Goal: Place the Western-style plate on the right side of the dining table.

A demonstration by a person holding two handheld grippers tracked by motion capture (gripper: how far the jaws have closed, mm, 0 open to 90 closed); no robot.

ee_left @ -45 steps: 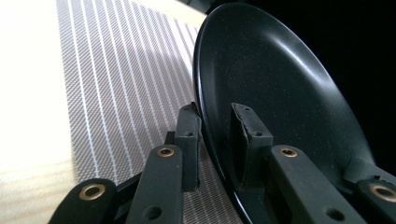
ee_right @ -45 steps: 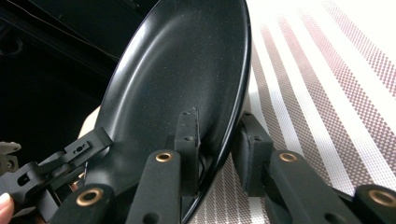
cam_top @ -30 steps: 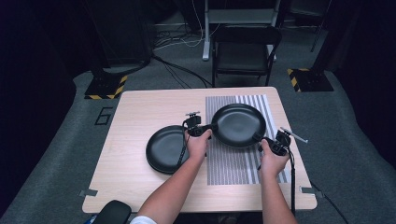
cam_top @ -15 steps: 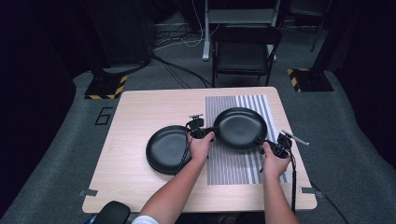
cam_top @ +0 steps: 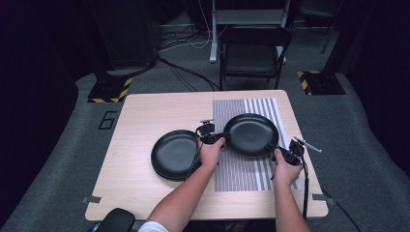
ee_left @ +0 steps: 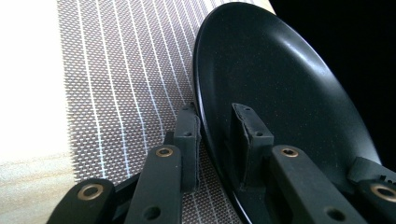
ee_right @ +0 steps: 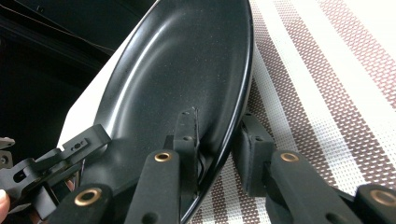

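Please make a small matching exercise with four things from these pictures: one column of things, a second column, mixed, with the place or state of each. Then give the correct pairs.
Things:
1. held plate
2. second plate
3. striped mat
4. chair

Places or states:
A. on the floor behind the table
B. flat on bare wood, left of the mat
C. gripped at its rim by the left gripper and the right gripper
D. spread on the table's right half

Pairs: 1-C, 2-B, 3-D, 4-A

Overhead light fell on the table (cam_top: pixel 145 111); the surrounding room stayed dim, near black at the sides. Bare wood was blown out to white in the left gripper view. The black plate (ee_right: pixel 187 60) carried soft sheen. Nearest jaws looked slightly soft-focused.
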